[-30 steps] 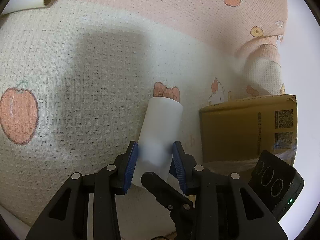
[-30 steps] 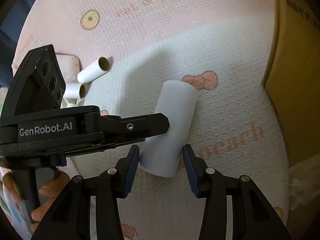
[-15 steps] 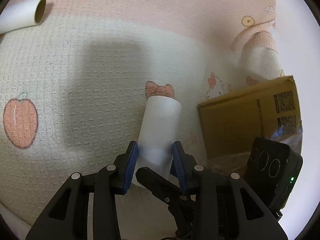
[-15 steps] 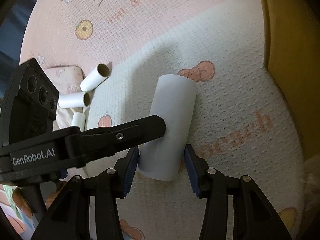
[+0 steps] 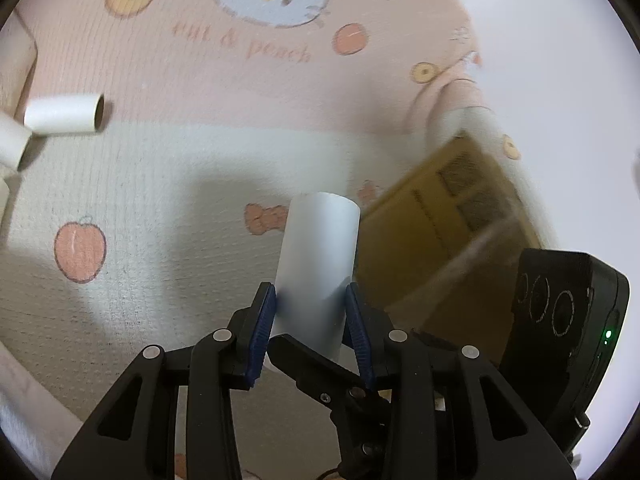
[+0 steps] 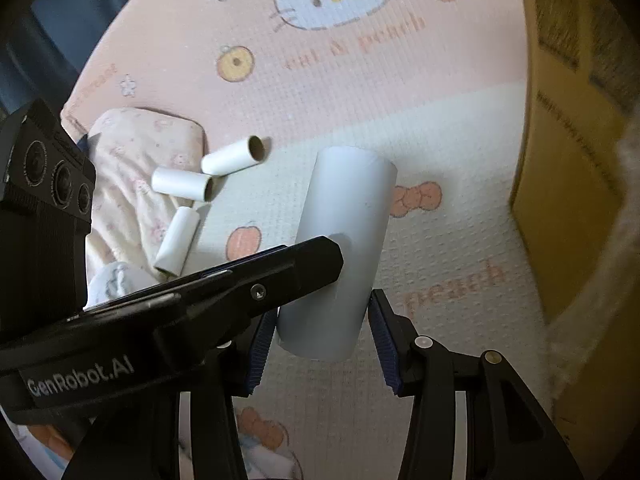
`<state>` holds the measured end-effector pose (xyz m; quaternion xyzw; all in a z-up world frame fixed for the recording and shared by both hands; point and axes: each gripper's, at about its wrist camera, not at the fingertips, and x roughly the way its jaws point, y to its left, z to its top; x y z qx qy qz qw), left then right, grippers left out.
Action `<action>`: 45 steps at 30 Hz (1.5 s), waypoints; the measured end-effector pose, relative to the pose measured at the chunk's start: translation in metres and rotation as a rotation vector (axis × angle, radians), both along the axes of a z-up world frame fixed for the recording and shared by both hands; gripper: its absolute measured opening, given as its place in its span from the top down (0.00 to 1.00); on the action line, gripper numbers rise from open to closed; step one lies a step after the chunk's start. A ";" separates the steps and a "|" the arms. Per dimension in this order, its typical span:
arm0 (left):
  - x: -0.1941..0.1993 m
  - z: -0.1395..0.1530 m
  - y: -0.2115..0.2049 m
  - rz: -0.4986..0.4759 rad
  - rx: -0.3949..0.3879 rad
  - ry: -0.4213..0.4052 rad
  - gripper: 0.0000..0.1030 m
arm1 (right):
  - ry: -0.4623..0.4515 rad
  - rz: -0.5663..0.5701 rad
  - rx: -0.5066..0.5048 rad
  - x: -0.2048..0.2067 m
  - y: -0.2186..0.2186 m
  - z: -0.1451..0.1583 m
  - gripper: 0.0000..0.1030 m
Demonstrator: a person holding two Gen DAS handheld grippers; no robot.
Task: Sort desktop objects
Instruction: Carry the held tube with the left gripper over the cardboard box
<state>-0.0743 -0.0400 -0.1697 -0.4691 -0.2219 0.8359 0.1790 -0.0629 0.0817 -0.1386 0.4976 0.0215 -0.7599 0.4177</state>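
A wide white paper roll (image 5: 320, 248) (image 6: 348, 208) hangs above the pink and cream cartoon mat (image 5: 140, 208), held from two sides. My left gripper (image 5: 310, 292) is shut on its near half, blue pads pressed to both flanks. In the right wrist view one of the left gripper's black fingers (image 6: 280, 276) lies across the roll. My right gripper (image 6: 322, 320) is shut on the roll's near end, a pad against each side. One of its fingers (image 5: 316, 364) crosses under the roll in the left wrist view.
A brown cardboard box (image 5: 440, 232) (image 6: 560, 200) stands close on the right of the roll. Three small white tubes (image 6: 234, 158) (image 6: 182, 184) (image 6: 176, 240) lie on the left by a pale pillow (image 6: 132, 152); one tube (image 5: 64, 120) shows in the left wrist view.
Both grippers have risen with the roll, so the mat looks farther off and more of it shows. The left view has rolled, tilting the box. Both grips look unchanged.
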 end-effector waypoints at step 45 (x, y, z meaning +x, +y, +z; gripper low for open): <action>-0.055 0.144 0.177 -0.206 -0.051 0.094 0.72 | 0.132 -0.068 -0.029 -0.093 0.139 0.131 0.58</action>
